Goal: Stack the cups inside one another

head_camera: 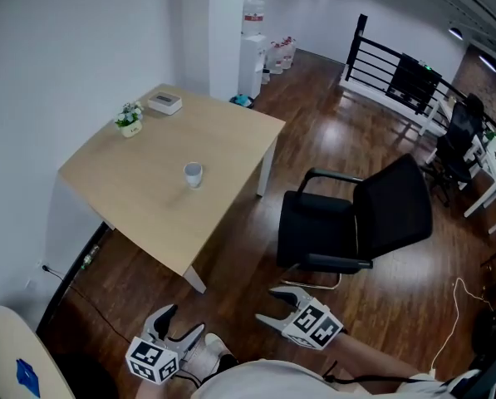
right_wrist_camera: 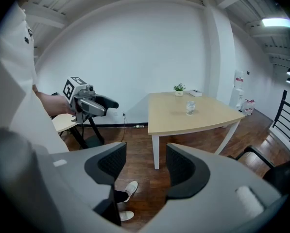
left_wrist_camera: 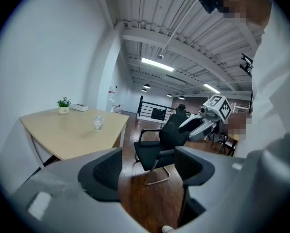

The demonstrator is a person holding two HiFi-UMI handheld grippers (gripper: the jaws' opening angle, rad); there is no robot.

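A small clear cup [head_camera: 193, 174] stands alone near the middle of the pale wooden table [head_camera: 139, 198]; it also shows as a cup [left_wrist_camera: 98, 123] in the left gripper view and a cup [right_wrist_camera: 191, 108] in the right gripper view. My left gripper [head_camera: 181, 326] is low at the bottom of the head view, over the floor, far from the table, open with nothing between its fingers. My right gripper [head_camera: 274, 307] hangs beside it, open and empty too. The left gripper's jaws [left_wrist_camera: 147, 171] and the right gripper's jaws [right_wrist_camera: 145, 163] both frame bare floor.
A black office chair [head_camera: 356, 223] stands on the wooden floor right of the table. A small potted plant [head_camera: 130, 119] and a white box [head_camera: 164, 102] sit at the table's far corner. A white wall runs behind. A pale round seat [head_camera: 15, 356] is at the bottom left.
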